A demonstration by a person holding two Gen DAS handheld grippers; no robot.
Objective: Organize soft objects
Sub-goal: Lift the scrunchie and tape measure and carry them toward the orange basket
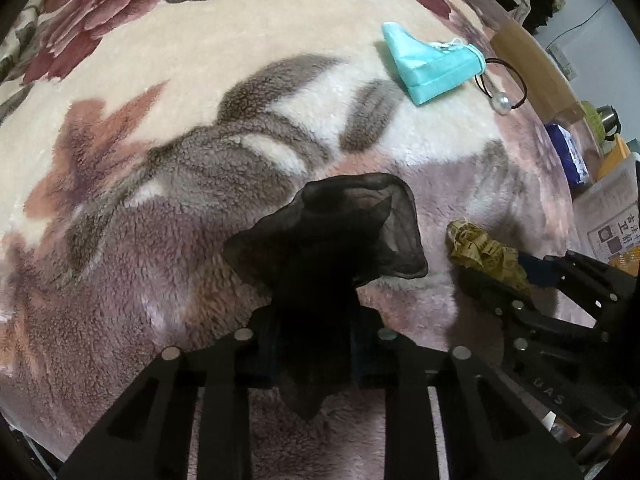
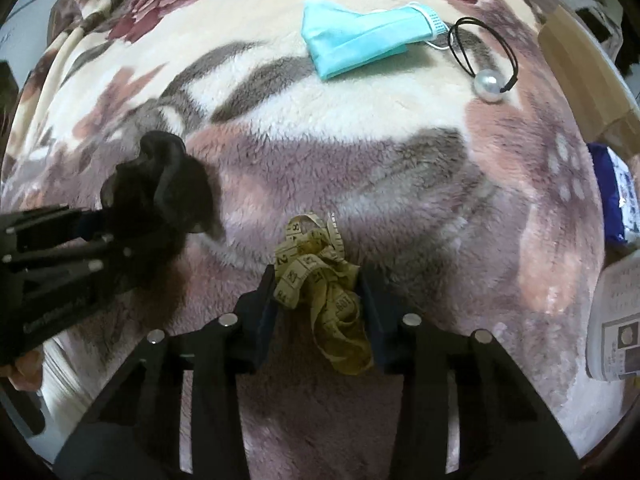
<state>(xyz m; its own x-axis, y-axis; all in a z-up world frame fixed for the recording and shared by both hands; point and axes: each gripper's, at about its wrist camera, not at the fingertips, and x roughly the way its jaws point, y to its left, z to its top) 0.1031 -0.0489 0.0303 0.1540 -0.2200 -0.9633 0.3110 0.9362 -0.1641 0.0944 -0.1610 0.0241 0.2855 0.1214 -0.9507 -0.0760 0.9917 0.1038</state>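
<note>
The sheer black stocking [image 1: 332, 236] sits bunched between the fingers of your left hand-held gripper [image 1: 316, 344], which is pressed together on its middle; the loose cuff flares out toward 12 o'clock in the left wrist view. It looks very light, thin and slippery, so I judge it can snag or slide out if you pinch only one layer; holding a thick bunch, as here, seems safest.

The yellow measuring tape [image 2: 320, 280] is a crumpled knot between the fingers of your right hand-held gripper [image 2: 320, 300]. The pads pinch it on both sides, at about 6 o'clock in the right wrist view. It is limp and light, and loose loops hang down, so take it at the densest part of the knot.

Further out, at 12 to 1 o'clock, the folded blue face mask [image 2: 356, 44] lies flat on the floral fleece blanket [image 2: 320, 160], and the black hair tie with a pearl bead [image 2: 488, 84] lies just beside it.

I see no container for these things in either view.
</note>
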